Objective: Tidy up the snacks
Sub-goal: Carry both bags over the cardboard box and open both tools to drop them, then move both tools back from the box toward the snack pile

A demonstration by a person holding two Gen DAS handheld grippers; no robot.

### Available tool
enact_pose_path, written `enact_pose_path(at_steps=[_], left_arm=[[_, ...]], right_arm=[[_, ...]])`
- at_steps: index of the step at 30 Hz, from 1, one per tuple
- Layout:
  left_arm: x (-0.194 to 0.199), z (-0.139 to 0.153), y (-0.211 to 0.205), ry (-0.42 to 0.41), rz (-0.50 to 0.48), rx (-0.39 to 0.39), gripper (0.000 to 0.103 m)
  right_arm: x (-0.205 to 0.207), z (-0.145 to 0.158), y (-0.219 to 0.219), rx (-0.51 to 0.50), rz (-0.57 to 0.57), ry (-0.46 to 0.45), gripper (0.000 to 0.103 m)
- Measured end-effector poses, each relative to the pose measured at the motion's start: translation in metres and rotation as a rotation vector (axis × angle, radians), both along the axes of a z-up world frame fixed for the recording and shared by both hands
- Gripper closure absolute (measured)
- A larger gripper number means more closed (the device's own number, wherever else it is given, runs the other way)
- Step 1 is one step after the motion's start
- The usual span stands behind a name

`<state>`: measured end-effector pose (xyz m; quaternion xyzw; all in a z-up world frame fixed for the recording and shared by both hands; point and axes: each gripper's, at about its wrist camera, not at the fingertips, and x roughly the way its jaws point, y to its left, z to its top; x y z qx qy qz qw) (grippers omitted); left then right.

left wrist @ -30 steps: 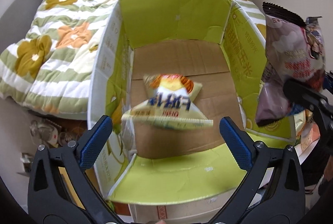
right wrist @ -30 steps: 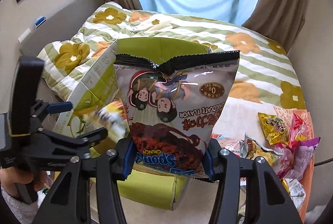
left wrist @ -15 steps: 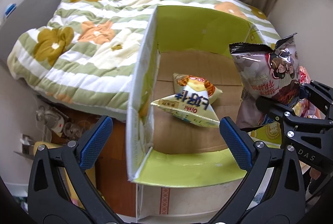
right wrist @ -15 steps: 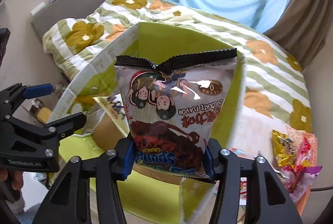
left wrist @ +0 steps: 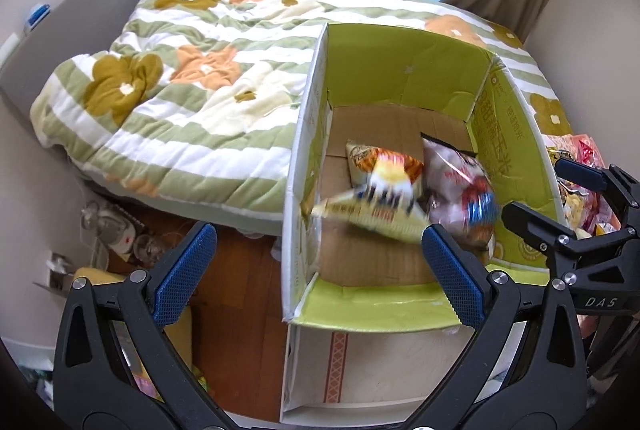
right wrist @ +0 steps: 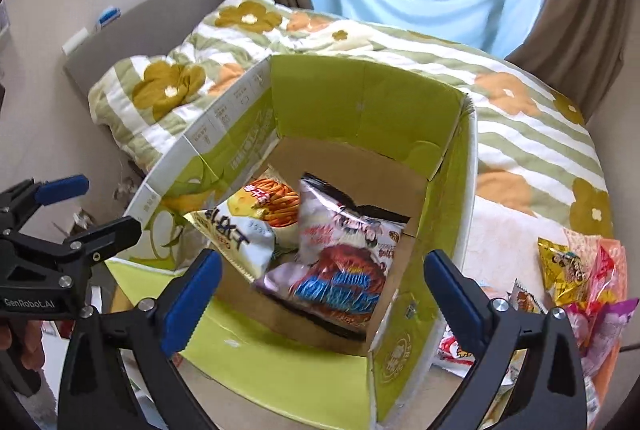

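Observation:
An open cardboard box (left wrist: 404,70) (right wrist: 360,98) with green flaps stands against the bed. Inside it a yellow-and-white snack bag (left wrist: 380,198) (right wrist: 244,230) lies at the left. A brown chocolate snack bag (left wrist: 460,186) (right wrist: 348,258) has dropped in beside it, blurred. My right gripper (right wrist: 320,286) hangs above the box with its jaws opening wide and nothing between its pads. In the left wrist view the right gripper (left wrist: 560,198) shows at the box's right wall. My left gripper (left wrist: 316,270) stands open and empty over the box's near left corner.
A green-striped floral quilt (left wrist: 180,90) covers the bed behind and left of the box. Several loose snack packets (right wrist: 572,278) lie on the bed to the right. Below the box's left side are a brown wooden surface (left wrist: 236,294) and small clutter.
The right gripper's jaws have sprung apart and the chocolate bag has fallen into the box next to the yellow bag. The left gripper has drawn back and up, leftward of the box.

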<state>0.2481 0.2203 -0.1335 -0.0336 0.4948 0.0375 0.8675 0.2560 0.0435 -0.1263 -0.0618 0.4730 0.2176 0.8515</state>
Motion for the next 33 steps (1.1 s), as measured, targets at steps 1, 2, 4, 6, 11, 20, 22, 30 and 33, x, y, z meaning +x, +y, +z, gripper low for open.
enact_pose_path(at_steps=[1, 2, 4, 6, 11, 20, 22, 30, 33], left_arm=[[-0.002, 0.001, 0.0, -0.002, -0.003, 0.003, 0.001], [-0.004, 0.002, -0.001, -0.005, -0.007, 0.005, 0.001], [-0.006, 0.005, -0.001, -0.013, -0.016, 0.01, 0.001], [-0.009, 0.009, -0.004, -0.021, -0.027, 0.016, 0.001], [-0.018, 0.019, -0.007, -0.049, -0.055, 0.018, 0.001], [-0.04, 0.034, -0.015, -0.118, -0.108, -0.092, 0.001], [-0.041, 0.037, -0.025, -0.126, -0.149, -0.103, 0.001], [-0.049, 0.048, -0.083, -0.16, -0.284, -0.133, 0.001], [-0.054, 0.049, -0.113, -0.155, -0.321, -0.129, 0.001]], right_arm=[[-0.002, 0.001, -0.001, 0.005, -0.007, 0.003, 0.002], [-0.003, 0.002, -0.001, 0.001, -0.013, -0.001, 0.002], [-0.006, 0.006, -0.001, -0.01, -0.021, -0.023, 0.002], [-0.01, 0.011, -0.001, -0.016, -0.027, -0.037, 0.002], [-0.022, 0.022, -0.011, 0.009, -0.061, -0.058, 0.002], [-0.062, 0.045, -0.026, 0.028, -0.123, -0.102, 0.002], [-0.073, 0.048, -0.032, 0.038, -0.147, -0.107, 0.002], [-0.111, 0.063, -0.087, 0.021, -0.319, -0.172, 0.002], [-0.119, 0.067, -0.119, 0.021, -0.378, -0.186, 0.002]])
